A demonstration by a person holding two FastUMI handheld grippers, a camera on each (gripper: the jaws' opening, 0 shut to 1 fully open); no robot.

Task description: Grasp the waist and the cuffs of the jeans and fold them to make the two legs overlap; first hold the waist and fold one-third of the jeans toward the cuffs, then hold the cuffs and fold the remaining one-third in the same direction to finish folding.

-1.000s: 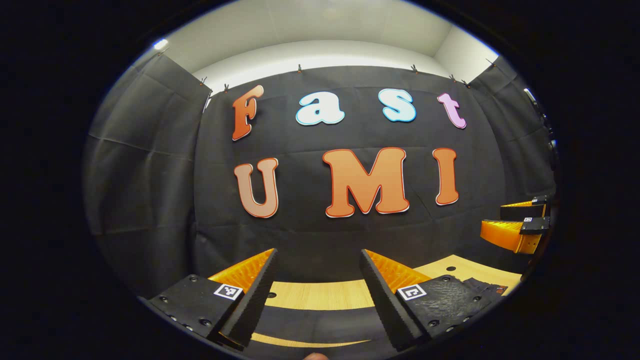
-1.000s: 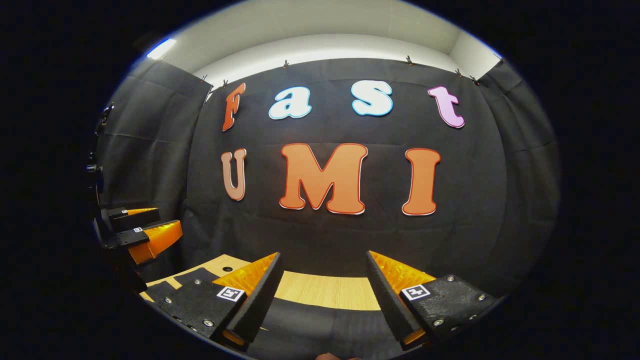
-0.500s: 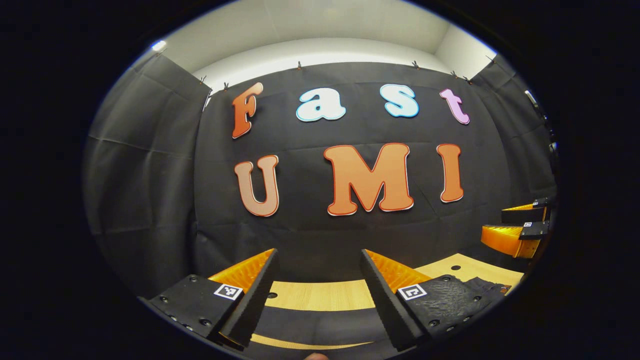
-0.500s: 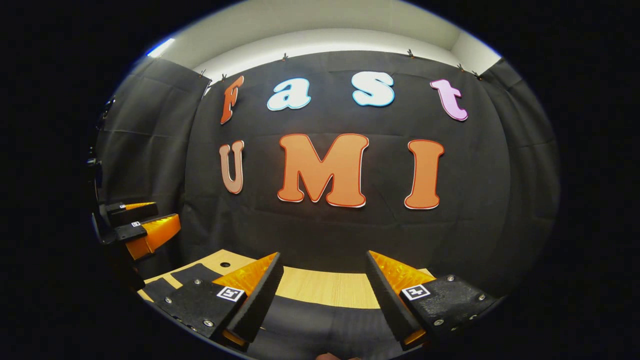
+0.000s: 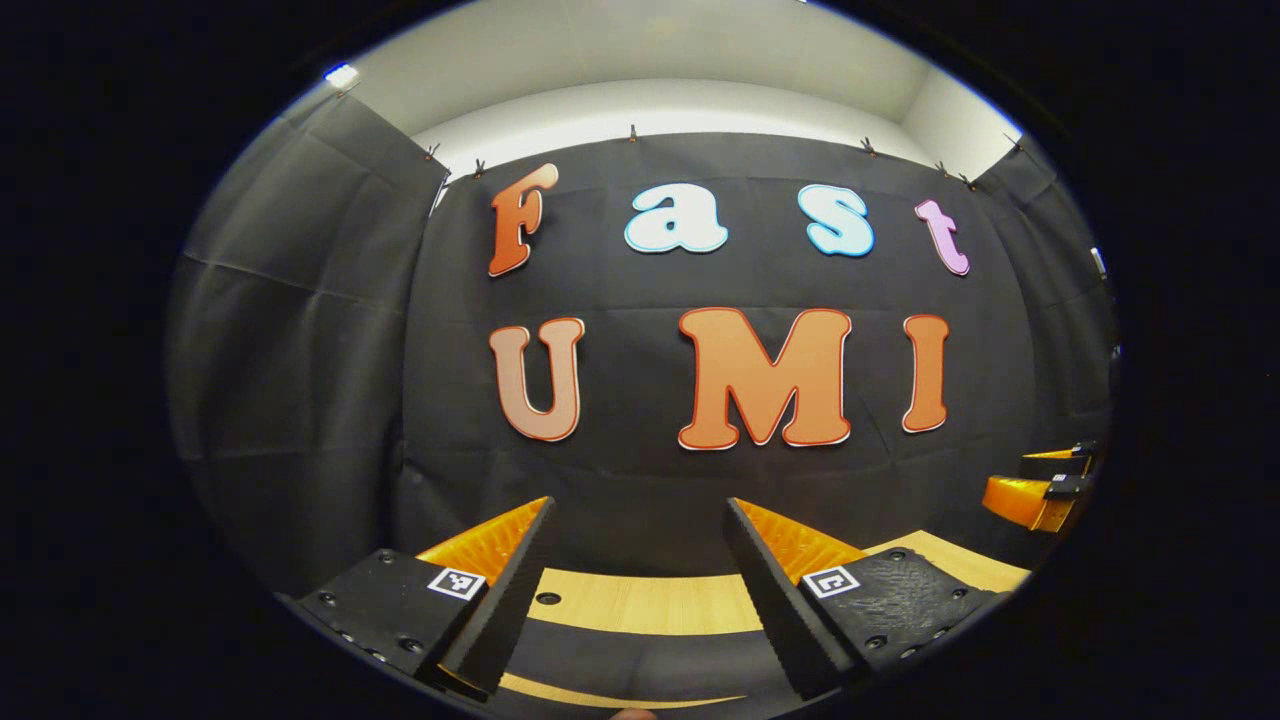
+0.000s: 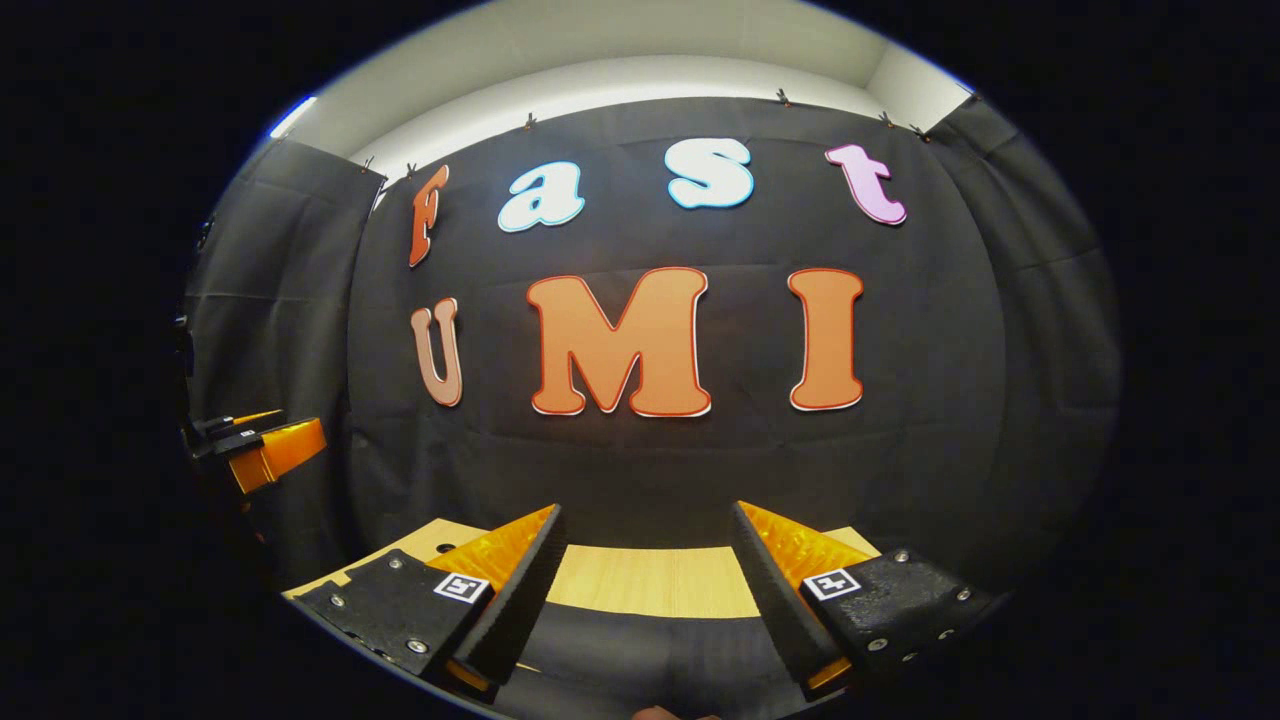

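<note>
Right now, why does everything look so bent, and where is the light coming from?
Left gripper view: the fisheye lens bows the wooden table edge into a curve; the left gripper looks sharp. Right gripper view: light spreads from the pale ceiling, with no glare on the right gripper.

I see a pale wood-grain table (image 5: 640,603) with a small dark hole in it, and black jeans (image 6: 640,650) lying dark across it. The booth cloth (image 5: 300,330) is matt black, creased; above it the wall (image 6: 620,60) is off-white.
</note>
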